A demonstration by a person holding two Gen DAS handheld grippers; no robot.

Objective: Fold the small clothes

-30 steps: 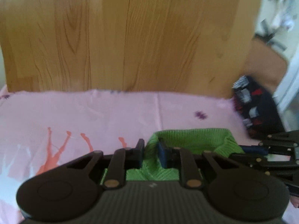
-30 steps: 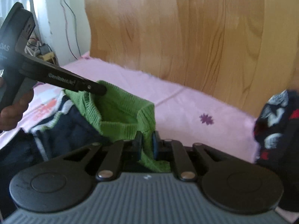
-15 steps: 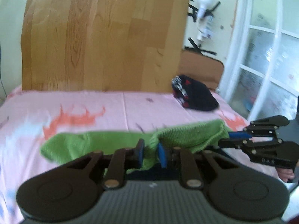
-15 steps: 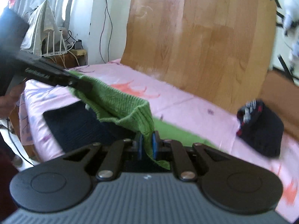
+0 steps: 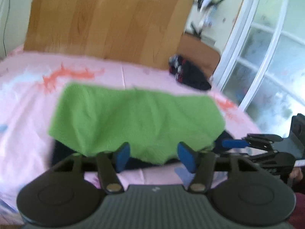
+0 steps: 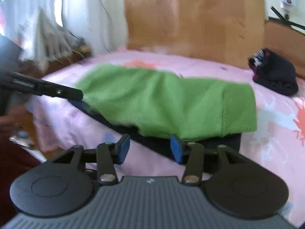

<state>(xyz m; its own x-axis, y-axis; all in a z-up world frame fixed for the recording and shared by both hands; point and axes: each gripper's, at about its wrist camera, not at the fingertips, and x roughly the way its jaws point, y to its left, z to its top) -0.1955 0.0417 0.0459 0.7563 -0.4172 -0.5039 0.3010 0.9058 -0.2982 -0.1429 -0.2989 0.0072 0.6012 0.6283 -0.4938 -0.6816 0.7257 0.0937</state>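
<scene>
Green sweater (image 5: 137,118) lies flat; both hand-held grippers, left (image 5: 155,157) and right (image 6: 149,148), spread apart, empty.

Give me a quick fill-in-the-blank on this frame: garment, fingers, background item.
1. The knit garment spread on the bed is ____.
2. Both grippers, left gripper and right gripper, have their fingers ____.
3. The green garment lies over a ____ garment.
4. The bedsheet is ____.

Missing: green; open; dark; pink
</scene>
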